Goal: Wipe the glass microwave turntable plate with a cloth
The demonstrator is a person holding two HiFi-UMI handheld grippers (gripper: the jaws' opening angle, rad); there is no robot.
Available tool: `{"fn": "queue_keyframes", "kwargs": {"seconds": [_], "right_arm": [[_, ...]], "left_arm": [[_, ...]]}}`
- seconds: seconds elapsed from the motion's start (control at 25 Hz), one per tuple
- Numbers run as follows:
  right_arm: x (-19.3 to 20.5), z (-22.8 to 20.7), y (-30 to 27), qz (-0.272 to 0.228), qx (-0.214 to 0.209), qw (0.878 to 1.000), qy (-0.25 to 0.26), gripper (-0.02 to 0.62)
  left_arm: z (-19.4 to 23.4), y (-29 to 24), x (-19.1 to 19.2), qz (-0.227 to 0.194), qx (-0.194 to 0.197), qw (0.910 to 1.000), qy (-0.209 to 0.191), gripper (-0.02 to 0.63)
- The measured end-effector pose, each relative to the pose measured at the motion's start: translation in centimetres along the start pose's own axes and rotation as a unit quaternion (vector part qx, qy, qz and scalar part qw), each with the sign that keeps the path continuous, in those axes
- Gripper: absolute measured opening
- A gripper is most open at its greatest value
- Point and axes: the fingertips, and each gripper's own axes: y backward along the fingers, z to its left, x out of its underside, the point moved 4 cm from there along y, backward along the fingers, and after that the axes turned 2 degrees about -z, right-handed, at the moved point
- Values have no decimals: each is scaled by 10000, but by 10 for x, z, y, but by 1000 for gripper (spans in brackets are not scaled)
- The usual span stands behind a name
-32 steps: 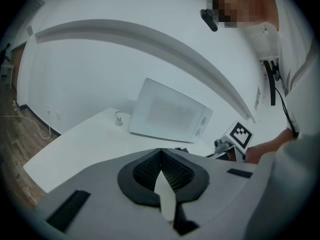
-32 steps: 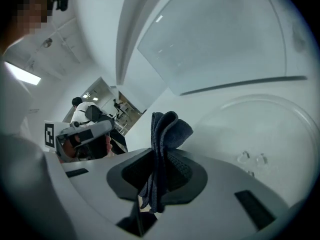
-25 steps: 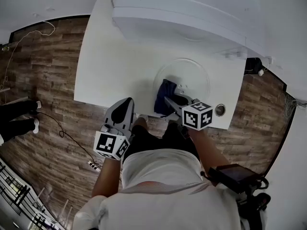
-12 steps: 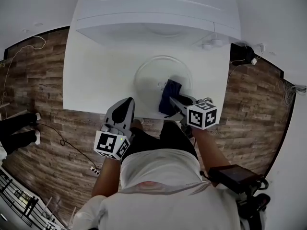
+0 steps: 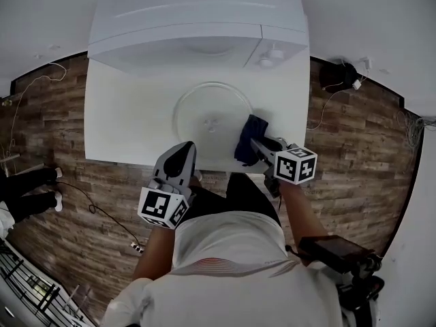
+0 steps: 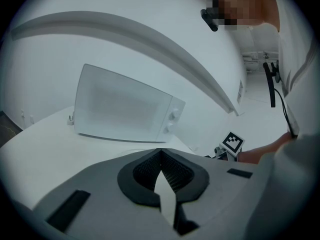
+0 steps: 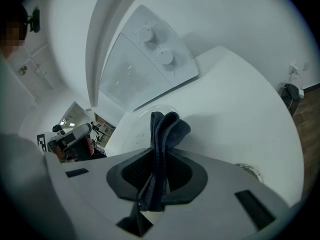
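The clear glass turntable plate [image 5: 210, 113] lies flat on the white table [image 5: 122, 128], in front of the white microwave [image 5: 197, 29]. My right gripper [image 5: 254, 141] is shut on a folded dark blue cloth [image 5: 249, 136], which sits at the plate's near right rim. In the right gripper view the cloth [image 7: 164, 126] sticks up between the jaws of that gripper [image 7: 160, 156], with the plate [image 7: 141, 125] just beyond. My left gripper [image 5: 184, 148] hovers at the table's near edge, left of the plate. Seen from its own camera, this gripper [image 6: 160, 155] is shut and holds nothing.
The microwave [image 6: 125, 109] stands at the back of the table with its two knobs [image 7: 156, 45] on the right. A round metal grommet [image 7: 248, 170] is set in the table near the right gripper. Wooden floor, cables and a black plug [image 5: 338, 73] surround the table.
The right gripper has carried the cloth rightward along the plate's near side, from its left part to its right rim. The left gripper has stayed at the table edge.
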Motion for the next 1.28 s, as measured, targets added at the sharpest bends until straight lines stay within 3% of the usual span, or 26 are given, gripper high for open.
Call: {"fn": "queue_keyframes", "kwargs": {"seconds": [0.24,0.44,0.64,0.84,1.12,1.28], "right_arm": [[-22,27,8,-598,-862,9939,341,61],[-67,89,29,-1351,-1739,9674,1250,61],[-106,144,64,-1926,-2174,9377,1904,61],[-115,191,91,-2307,-2325,9197,2165,61],[-96,220,104,-2362,-2147,9190,2315,61],[-65,258,116,-2498,-2084,9109,2539,61]], "left_arm": [[-19,12,-14,-144,-294,9992,-245,11],[-30,42,-47,-499,-823,9941,-507,11],[-41,85,-84,-945,-1208,9856,-716,11],[-38,135,-110,-1423,-1402,9763,-838,11],[-39,176,-114,-1706,-1325,9719,-941,11],[-39,224,-101,-1882,-1231,9703,-893,11]]}}
